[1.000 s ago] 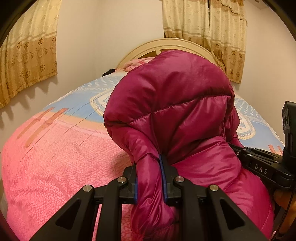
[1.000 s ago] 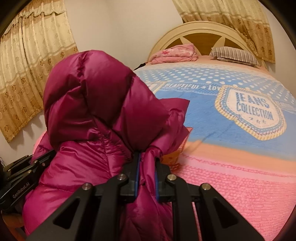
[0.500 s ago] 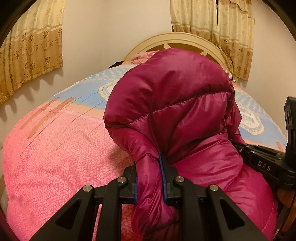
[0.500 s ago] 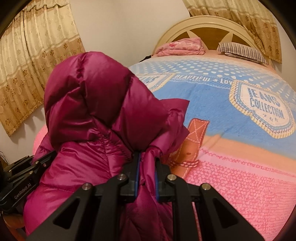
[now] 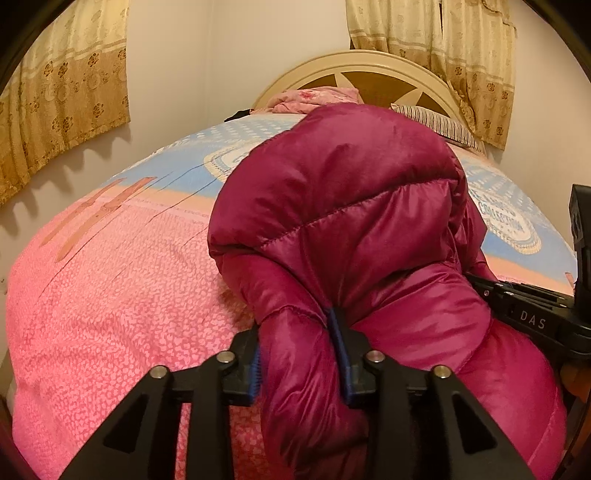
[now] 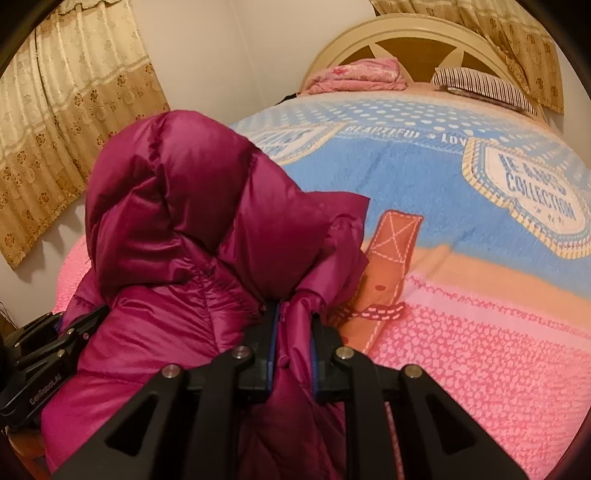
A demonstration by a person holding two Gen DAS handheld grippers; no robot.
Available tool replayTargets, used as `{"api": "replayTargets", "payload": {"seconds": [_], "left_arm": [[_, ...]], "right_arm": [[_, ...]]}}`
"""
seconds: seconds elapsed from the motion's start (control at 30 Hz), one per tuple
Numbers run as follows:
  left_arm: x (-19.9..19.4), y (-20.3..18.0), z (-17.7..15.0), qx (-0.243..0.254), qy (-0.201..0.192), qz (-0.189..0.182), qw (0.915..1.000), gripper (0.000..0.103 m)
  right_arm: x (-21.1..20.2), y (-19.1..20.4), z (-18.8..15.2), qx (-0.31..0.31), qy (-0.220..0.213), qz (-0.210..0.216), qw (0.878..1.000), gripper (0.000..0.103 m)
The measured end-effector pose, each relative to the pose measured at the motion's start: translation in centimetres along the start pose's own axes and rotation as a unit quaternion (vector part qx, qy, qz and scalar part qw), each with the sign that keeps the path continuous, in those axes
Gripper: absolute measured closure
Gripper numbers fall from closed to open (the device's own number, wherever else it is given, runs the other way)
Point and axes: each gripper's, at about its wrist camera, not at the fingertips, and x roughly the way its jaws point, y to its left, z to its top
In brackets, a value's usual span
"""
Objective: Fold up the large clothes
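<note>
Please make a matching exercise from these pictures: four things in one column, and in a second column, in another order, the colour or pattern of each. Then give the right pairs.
Things:
1. puffer jacket
2. pillow
3. curtain
4. headboard

Colours or patterns:
A. cream frame with brown panels
B. dark and light stripes
C. shiny magenta
D. beige and gold with a flower pattern

Right pairs: 1-C, 2-B, 3-D, 4-A
</note>
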Motion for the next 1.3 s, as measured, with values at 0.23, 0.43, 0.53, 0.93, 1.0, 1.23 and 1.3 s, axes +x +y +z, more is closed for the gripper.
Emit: {"api": "replayTargets", "payload": {"seconds": [0.23, 0.43, 0.53, 0.93, 1.0, 1.23, 1.3], "left_arm": [[0.4, 0.7, -0.6, -0.013, -0.001, 0.021, 0.9997, 0.038], [0.4, 1.1, -0.8, -0.023, -0.001, 0.026, 0.9994, 0.033], [0.5, 1.5, -0.8, -0.029, 0.001, 0.026, 0.9993, 0.032], [-3.6, 2.0, -0.1, -0.04, -0.011, 0.046, 0.9981, 0.028], [-6.1, 1.9, 0.2, -0.031, -0.033, 0.049, 0.9978, 0.028], [-14.3, 2.1, 0.9, -0.032, -0.099, 0.038, 0.9938, 0.021], [-16.3, 2.0, 0.9, -0.034, -0.116, 0.032, 0.9922, 0.019]], "right_arm": [[0.9, -0.5, -0.3, 0.007, 0.011, 0.001, 1.0, 0.076], [1.1, -0.5, -0.6, 0.009, 0.012, -0.001, 1.0, 0.073], [1.3, -0.7, -0.6, 0.009, 0.016, -0.005, 1.0, 0.069], [-1.3, 0.6, -0.1, -0.013, 0.001, -0.04, 0.999, 0.037], [-3.1, 1.1, -0.2, -0.02, -0.02, -0.048, 0.998, 0.023], [-11.1, 3.4, -0.8, -0.042, -0.082, -0.067, 0.994, 0.013], [-13.3, 4.2, -1.2, -0.045, -0.103, -0.062, 0.992, 0.01]]}}
